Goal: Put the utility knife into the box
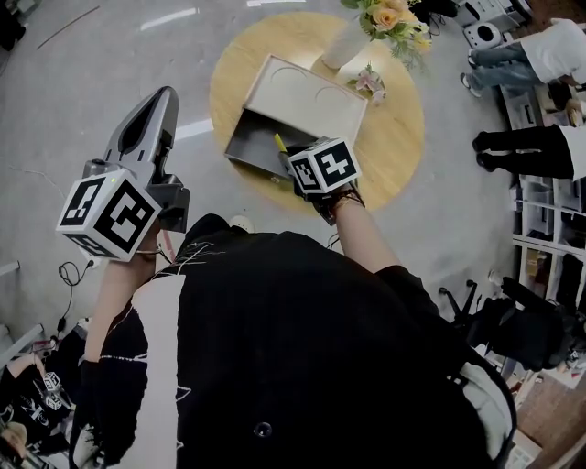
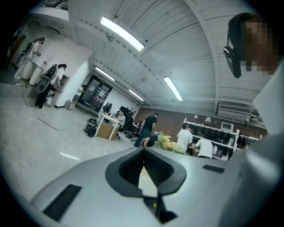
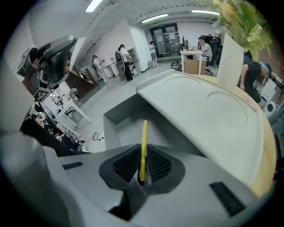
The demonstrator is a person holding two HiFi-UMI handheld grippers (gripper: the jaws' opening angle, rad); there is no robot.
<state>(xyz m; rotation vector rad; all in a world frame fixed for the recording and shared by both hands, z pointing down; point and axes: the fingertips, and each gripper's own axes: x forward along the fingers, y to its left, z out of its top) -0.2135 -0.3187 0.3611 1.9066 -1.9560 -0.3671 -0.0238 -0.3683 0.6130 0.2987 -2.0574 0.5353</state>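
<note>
A yellow utility knife [image 1: 279, 142] [image 3: 143, 137] stands upright between the jaws of my right gripper [image 1: 293, 158] [image 3: 142, 156], which is shut on it. The knife's tip hangs over the open grey box [image 1: 249, 137] [image 3: 120, 119] on the round wooden table [image 1: 398, 137]. The box's pale lid [image 1: 307, 96] [image 3: 199, 111] leans open on the far side. My left gripper [image 1: 167, 94] [image 2: 143, 153] is raised well to the left of the table, pointing up and away, its jaws together with nothing in them.
A white vase [image 1: 346, 43] [image 3: 230, 55] with flowers [image 1: 394, 18] stands behind the lid, and a small flower [image 1: 371, 82] lies by the lid's right corner. A person's dark legs [image 1: 522, 151] and shelving [image 1: 545, 247] are off to the right. Grey floor surrounds the table.
</note>
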